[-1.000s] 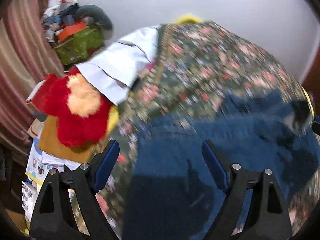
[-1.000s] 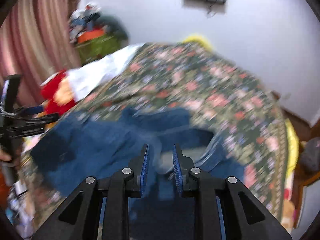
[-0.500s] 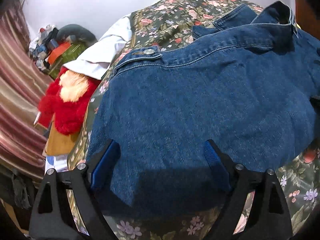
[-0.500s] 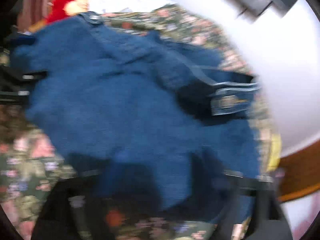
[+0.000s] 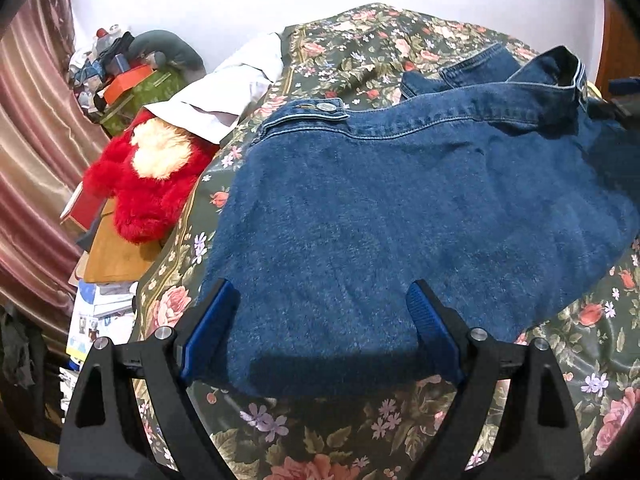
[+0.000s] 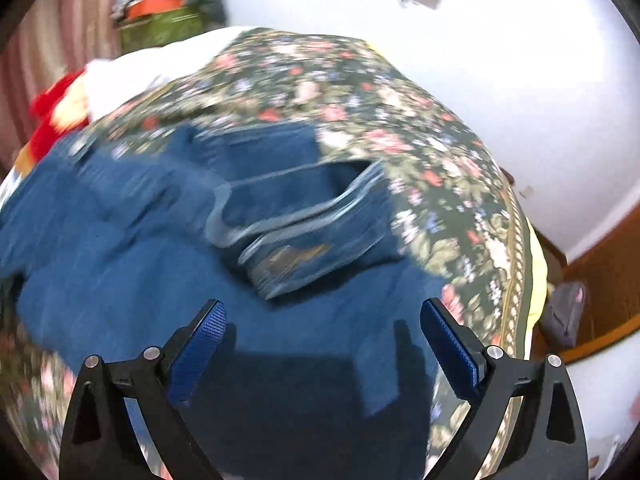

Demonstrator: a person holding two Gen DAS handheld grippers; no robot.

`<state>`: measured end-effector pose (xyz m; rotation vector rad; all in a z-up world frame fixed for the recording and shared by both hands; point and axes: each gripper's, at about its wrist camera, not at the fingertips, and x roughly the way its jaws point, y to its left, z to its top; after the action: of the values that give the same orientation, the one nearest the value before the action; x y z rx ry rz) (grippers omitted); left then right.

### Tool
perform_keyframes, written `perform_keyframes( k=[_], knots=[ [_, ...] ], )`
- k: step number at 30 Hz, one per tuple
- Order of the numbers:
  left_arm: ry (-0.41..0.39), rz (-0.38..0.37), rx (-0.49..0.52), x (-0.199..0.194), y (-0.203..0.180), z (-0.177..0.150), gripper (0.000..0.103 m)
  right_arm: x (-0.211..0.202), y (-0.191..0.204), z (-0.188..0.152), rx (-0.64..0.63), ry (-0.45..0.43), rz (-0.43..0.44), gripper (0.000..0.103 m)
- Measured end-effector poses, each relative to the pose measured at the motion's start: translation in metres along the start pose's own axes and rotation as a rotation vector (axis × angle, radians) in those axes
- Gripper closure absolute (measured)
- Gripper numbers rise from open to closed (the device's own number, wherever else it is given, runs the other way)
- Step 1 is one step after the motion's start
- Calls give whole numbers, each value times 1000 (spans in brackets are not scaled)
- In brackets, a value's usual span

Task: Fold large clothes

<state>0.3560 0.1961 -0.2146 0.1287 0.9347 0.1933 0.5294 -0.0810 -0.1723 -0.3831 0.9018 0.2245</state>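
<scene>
Right, denim jacket (image 5: pixel 400 216) lies flat on the floral bedspread (image 5: pixel 360 48), long axis running 9 to 3, collar at 1 o'clock. Left gripper (image 5: pixel 320 320) and right gripper (image 6: pixel 322 330) both gape wide, nothing pinched; left sits at the near hem, prob. nearer.

**Both grippers spread wide, nothing pinched**

Left gripper (image 5: pixel 320 312): jaws wide apart, angled steeply downward, blue ribbed pads (image 5: pixel 208 328) facing each other across the gap. No grip; pads not pressing on anything. Black finger arms fan out from bottom of its own view.

Right gripper (image 6: pixel 322 328): jaws also spread wide, pointing steeply down, blue pads (image 6: pixel 198 346) clear of contact, nothing clamped between them. Right wrist view is motion-blurred. No hands or sleeves clearly visible in either view.
</scene>
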Motion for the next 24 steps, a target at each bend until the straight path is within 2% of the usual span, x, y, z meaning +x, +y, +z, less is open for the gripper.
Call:
perform_keyframes(
  k=[2, 5, 9, 12, 15, 17, 21, 24],
  knots=[
    [-10, 10, -10, -2, 3, -2, 13, 17, -14, 13, 74, 25, -2, 6],
    [9, 40, -61, -1, 13, -6, 5, 42, -27, 21, 177, 75, -11, 6],
    [90, -79, -269, 5, 51, -12, 5, 41, -30, 10, 230, 100, 41, 6],
    [128, -157, -419, 2, 72, -19, 6, 17, -27, -4, 195, 70, 73, 6],
    [115, -153, -532, -11, 83, -27, 6, -16, -22, -18, 145, 23, 121, 6],
    [105, -188, -593, -20, 86, -32, 6, -36, -18, -26, 112, -2, 143, 6],
    [106, -285, -725, -31, 85, -46, 6, -62, -5, -46, 36, -34, 153, 6],
    [125, -383, -791, -33, 76, -54, 6, -64, 6, -59, -16, -33, 122, 6]
  ],
)
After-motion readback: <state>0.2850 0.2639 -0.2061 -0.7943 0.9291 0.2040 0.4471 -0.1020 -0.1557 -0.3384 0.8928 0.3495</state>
